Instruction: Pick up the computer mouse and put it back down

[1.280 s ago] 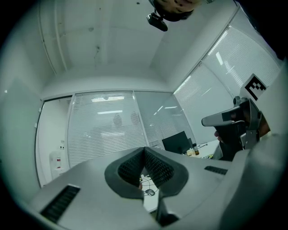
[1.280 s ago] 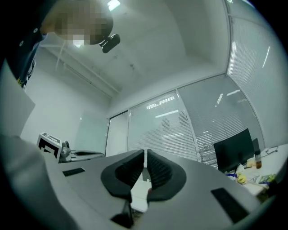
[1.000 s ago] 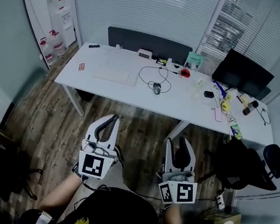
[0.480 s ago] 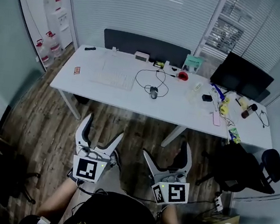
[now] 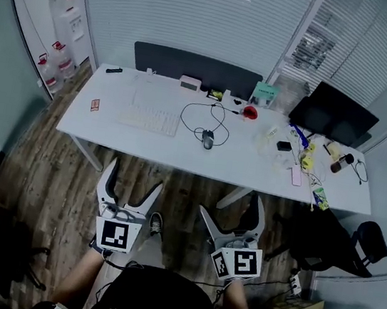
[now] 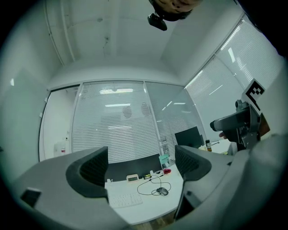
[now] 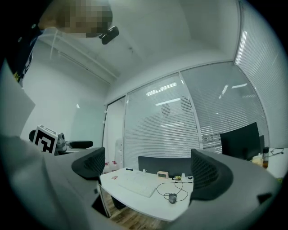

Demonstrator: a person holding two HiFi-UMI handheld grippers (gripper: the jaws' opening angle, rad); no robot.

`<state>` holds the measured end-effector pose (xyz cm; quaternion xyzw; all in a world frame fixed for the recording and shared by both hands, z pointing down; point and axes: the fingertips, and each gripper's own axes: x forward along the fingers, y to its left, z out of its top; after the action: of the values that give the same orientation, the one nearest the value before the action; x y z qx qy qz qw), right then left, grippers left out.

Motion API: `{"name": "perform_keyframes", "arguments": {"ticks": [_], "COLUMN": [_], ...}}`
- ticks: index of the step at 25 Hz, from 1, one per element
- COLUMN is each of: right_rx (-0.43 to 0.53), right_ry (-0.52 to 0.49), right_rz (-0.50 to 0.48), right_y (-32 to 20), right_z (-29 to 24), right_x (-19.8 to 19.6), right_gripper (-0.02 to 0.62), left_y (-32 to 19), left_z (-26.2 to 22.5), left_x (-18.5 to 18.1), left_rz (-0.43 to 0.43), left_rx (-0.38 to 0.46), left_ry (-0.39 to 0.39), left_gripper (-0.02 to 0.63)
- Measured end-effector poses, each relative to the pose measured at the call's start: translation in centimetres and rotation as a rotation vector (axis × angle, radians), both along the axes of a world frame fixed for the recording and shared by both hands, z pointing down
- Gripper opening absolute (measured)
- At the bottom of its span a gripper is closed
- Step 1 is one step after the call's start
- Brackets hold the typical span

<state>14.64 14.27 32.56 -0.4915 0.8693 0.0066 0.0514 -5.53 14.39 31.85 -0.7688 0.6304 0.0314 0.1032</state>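
Observation:
A dark wired computer mouse lies on the white desk, its black cable looping behind it. It also shows small and far off in the left gripper view and the right gripper view. My left gripper and right gripper are held low over the wooden floor, well short of the desk's near edge. Both point at the desk. The jaws of both have just been opening and now stand wide, with nothing between them.
A white keyboard lies left of the mouse. A red object, a black monitor and small clutter sit at the desk's right end. A dark office chair stands to the right. Water bottles line the far left wall.
Both grippers went from nearly shut to wide open. Both have shifted lower in the head view as it moved towards the desk.

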Motion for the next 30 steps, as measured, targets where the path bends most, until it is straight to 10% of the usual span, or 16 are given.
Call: {"name": "perform_keyframes", "arguments": {"ticks": [9, 18, 25, 30], "right_rx": [-0.065, -0.155, -0.272, -0.360], "right_ry": [0.196, 0.282, 0.261, 0.289], "right_rz": [0.051, 0.127, 0.191, 0.195], "right_y": [-13.3, -25.2, -31.4, -36.3], "right_z": [0.0, 7.4, 13.4, 19.3], "right_x": [-6.9, -12.4, -10.8, -9.0], "right_gripper": [0.572, 0.541, 0.517, 0.512], "left_y": [-14.7, -26.1, -31.3, -34.9], "left_z": [2.9, 10.9, 14.1, 20.7], "left_x": [-7.1, -14.5, -13.6, -10.9], "left_rz": [0.077, 0.070, 0.099, 0.109], "left_rx": [-0.004, -0.136, -0.161, -0.326], "left_ry": [-0.099, -0.020, -0.035, 0.026], "left_gripper": [0.449, 0.449, 0.449, 0.449]}}
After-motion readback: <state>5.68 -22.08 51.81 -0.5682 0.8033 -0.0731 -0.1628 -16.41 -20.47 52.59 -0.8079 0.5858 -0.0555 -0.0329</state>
